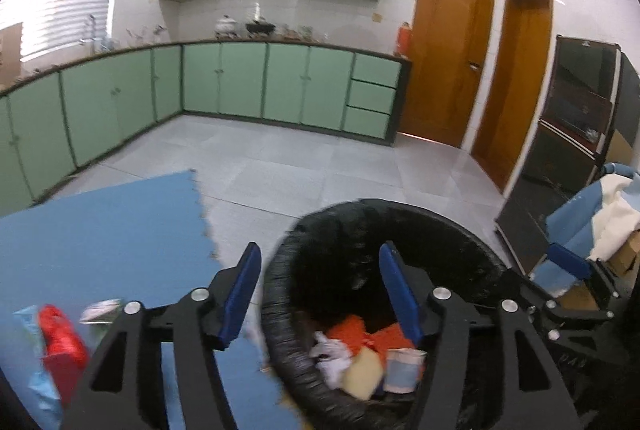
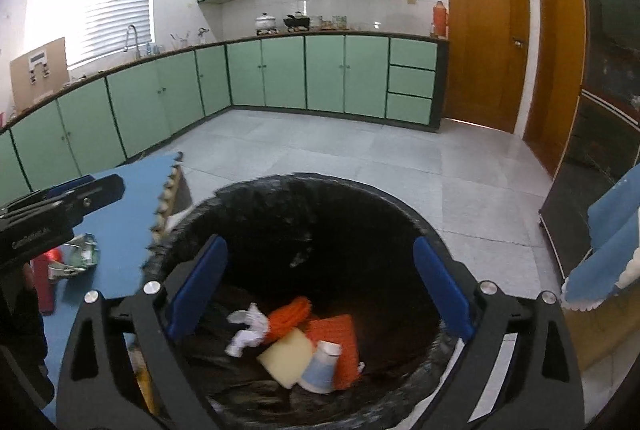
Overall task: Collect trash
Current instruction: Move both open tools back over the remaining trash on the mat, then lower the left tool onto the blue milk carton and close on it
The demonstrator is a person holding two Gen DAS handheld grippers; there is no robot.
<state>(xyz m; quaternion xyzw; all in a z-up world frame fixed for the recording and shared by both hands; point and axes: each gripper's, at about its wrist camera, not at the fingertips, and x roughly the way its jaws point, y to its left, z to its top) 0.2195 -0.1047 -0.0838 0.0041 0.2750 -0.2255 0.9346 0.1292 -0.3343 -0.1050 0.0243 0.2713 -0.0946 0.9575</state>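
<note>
A black-lined trash bin (image 2: 256,197) stands on the floor beside a blue foam mat (image 2: 120,222). Inside lie a paper cup (image 2: 322,366), a yellow sponge (image 2: 286,356), orange pieces (image 2: 338,338) and crumpled white paper (image 2: 250,330). My right gripper (image 2: 318,290) is open and empty over the bin mouth. My left gripper (image 1: 320,290) is open and empty at the bin's left rim (image 1: 276,270); it also shows in the right wrist view (image 2: 80,197). A red wrapper (image 1: 60,342) and a crumpled silvery packet (image 2: 78,256) lie on the mat.
Green kitchen cabinets (image 2: 280,77) run along the far walls. Two wooden doors (image 2: 484,29) are at the right. A dark cabinet (image 1: 576,117) stands at the right, with blue cloth and boxes (image 1: 600,230) beside it. Grey floor tiles (image 2: 340,149) lie beyond the bin.
</note>
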